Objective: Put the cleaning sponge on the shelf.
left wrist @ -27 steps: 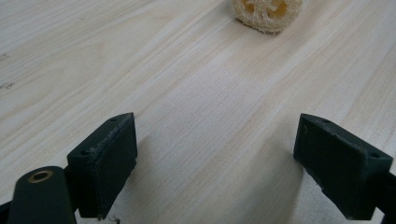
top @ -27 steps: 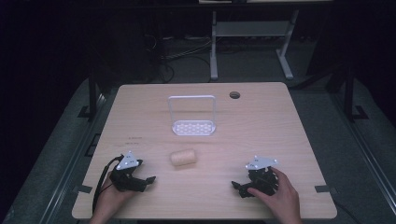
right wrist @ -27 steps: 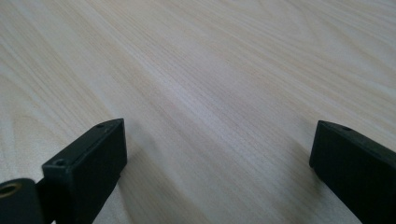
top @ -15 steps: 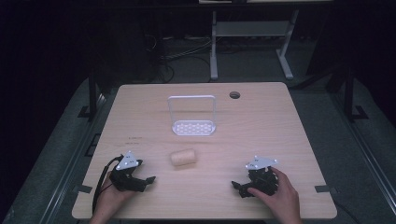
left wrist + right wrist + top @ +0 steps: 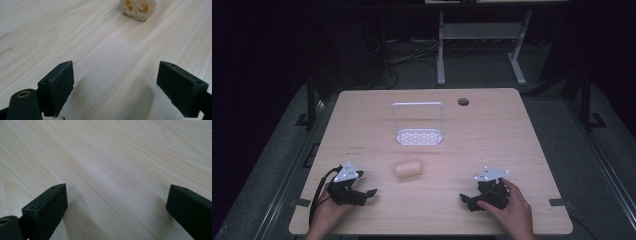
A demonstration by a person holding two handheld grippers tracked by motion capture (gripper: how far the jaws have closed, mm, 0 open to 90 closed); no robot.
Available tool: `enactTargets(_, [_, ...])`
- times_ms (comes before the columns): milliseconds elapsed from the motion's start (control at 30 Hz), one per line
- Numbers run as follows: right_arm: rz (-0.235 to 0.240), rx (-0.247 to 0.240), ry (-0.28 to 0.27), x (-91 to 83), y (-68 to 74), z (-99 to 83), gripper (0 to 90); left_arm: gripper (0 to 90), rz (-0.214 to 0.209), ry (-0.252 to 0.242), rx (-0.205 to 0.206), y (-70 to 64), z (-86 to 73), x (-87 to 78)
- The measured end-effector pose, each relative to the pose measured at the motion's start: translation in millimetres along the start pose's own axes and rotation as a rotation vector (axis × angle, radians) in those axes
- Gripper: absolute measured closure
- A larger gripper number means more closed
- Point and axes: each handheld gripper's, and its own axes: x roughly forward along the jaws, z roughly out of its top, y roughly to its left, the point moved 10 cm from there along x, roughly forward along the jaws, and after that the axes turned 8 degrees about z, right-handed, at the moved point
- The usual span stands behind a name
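Observation:
A tan loofah piece (image 5: 408,169) lies on its side near the middle of the wooden table (image 5: 492,135); the left gripper view catches its holed end (image 5: 138,8) at the top. My left gripper (image 5: 368,193) rests low at the front left, open, jaws pointing right toward the loofah, nothing between them (image 5: 116,90). My right gripper (image 5: 466,202) sits at the front right, open, jaws pointing left over bare wood (image 5: 117,212). A hand holds each gripper.
A white wire rack (image 5: 418,125) with a perforated base stands upright behind the loofah. A round cable hole (image 5: 463,102) sits near the far edge. Beyond the table stand a white frame (image 5: 482,45) and cables on a dark floor.

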Motion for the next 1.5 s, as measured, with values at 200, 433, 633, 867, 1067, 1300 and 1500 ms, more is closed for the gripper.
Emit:
enactTargets(200, [0.000, 0.001, -0.001, 0.1, 0.0, 0.1, 3.2, 14.0, -0.028, -0.003, 0.009, -2.0, 6.2, -0.3])
enactTargets(433, [0.000, 0.000, -0.001, 0.1, -0.2, 0.2, 3.2, 14.0, -0.055, 0.004, 0.033, -6.1, 16.0, 3.5])
enactTargets(633, [0.000, 0.001, -0.001, 0.1, -0.1, 0.2, 3.2, 14.0, -0.068, 0.008, 0.064, -8.1, 25.2, 6.0])
enactTargets(867, [-0.002, 0.001, 0.000, 0.0, -0.2, 0.1, 3.2, 14.0, -0.084, 0.009, 0.087, -10.1, 30.6, 6.9])
enactTargets(1067, [-0.001, 0.004, -0.003, 0.3, 0.0, 0.4, 3.2, 14.0, -0.107, 0.001, 0.097, -10.7, 39.7, 7.1])
enactTargets(1300, [-0.001, 0.003, -0.006, 0.4, -0.2, 0.5, 3.2, 14.0, -0.121, 0.012, 0.118, -11.4, 46.6, 9.9])
enactTargets(1500, [-0.002, 0.003, -0.005, 0.3, -0.3, 0.5, 3.2, 14.0, -0.141, 0.001, 0.125, -13.2, 56.5, 11.9])
